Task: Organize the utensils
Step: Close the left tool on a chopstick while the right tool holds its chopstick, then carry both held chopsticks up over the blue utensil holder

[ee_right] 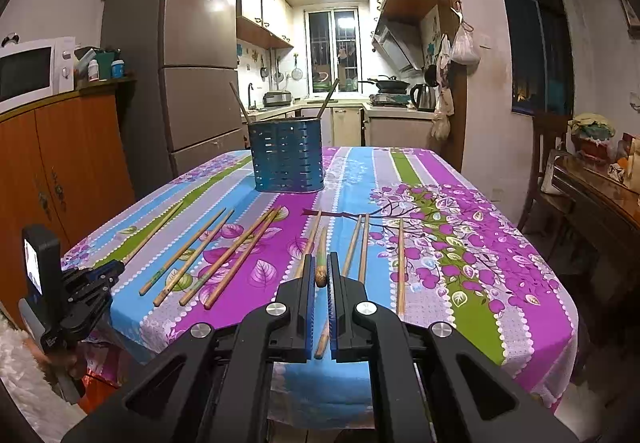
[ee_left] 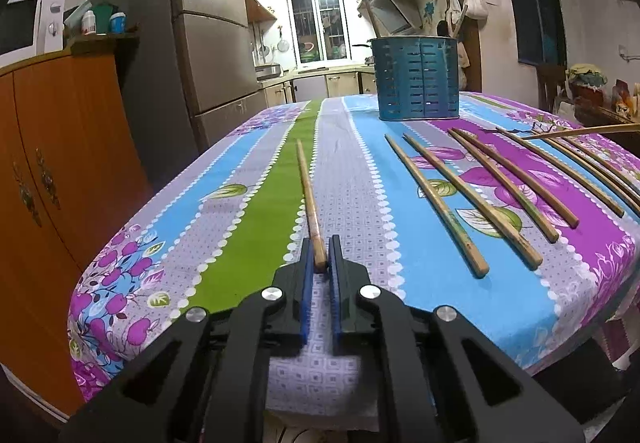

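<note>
Behind our flowered tablecloth (ee_right: pixel 460 243) we see a kitchen, and a blue slotted utensil holder (ee_right: pixel 286 157) stands at the cloth's far end with two chopsticks already in it. Our left gripper (ee_left: pixel 321 257) is clamped on the near end of a lone chopstick (ee_left: pixel 308 189) lying on the green stripe. Our right gripper (ee_right: pixel 321 275) pinches a painted chopstick (ee_right: pixel 321 267) lifted above the loose chopsticks (ee_right: pixel 224 259).

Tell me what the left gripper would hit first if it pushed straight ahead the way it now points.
Probably the tablecloth: the left gripper, shut on a chopstick, tilts downward toward the table. Nothing else lies ahead along that chopstick; the blue utensil holder stands off to the right. Depth is uncertain.
</note>
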Tool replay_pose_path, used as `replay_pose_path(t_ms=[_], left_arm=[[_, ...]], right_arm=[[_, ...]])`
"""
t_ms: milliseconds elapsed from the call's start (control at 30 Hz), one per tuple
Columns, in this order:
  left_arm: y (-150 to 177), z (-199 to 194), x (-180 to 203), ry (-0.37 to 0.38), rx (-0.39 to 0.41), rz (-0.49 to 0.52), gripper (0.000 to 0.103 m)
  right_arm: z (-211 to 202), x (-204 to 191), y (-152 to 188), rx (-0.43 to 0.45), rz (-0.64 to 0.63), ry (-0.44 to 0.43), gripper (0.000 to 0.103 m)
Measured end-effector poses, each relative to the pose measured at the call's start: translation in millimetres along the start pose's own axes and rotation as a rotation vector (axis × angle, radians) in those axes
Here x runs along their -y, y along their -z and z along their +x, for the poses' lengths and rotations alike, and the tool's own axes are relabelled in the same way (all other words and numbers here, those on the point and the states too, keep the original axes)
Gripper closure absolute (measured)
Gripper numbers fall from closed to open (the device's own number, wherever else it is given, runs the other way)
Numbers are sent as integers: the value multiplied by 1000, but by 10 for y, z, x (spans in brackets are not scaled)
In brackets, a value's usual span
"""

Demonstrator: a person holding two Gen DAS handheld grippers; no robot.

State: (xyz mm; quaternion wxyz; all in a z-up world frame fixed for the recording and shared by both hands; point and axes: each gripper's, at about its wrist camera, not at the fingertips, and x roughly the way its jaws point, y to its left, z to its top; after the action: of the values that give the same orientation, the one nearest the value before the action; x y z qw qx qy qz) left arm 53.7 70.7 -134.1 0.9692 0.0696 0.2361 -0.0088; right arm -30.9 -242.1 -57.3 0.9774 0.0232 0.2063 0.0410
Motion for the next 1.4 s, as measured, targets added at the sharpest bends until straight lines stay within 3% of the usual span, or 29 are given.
replay_pose_path(t_ms=[400, 700, 1033, 1400], left_arm=[[-24, -82, -58, 58, 8, -35, 98], [-60, -278, -33, 75, 19, -33, 98], [-608, -545, -204, 150, 80, -122, 98], [-1329, -455, -353, 214, 76, -186, 98]], right_arm=[[296, 21, 284, -116, 5, -11, 96], [269, -37, 326, -119, -8, -36, 96], [-19, -63, -117, 34, -56, -46, 96], [120, 15, -922, 124, -73, -102, 96]])
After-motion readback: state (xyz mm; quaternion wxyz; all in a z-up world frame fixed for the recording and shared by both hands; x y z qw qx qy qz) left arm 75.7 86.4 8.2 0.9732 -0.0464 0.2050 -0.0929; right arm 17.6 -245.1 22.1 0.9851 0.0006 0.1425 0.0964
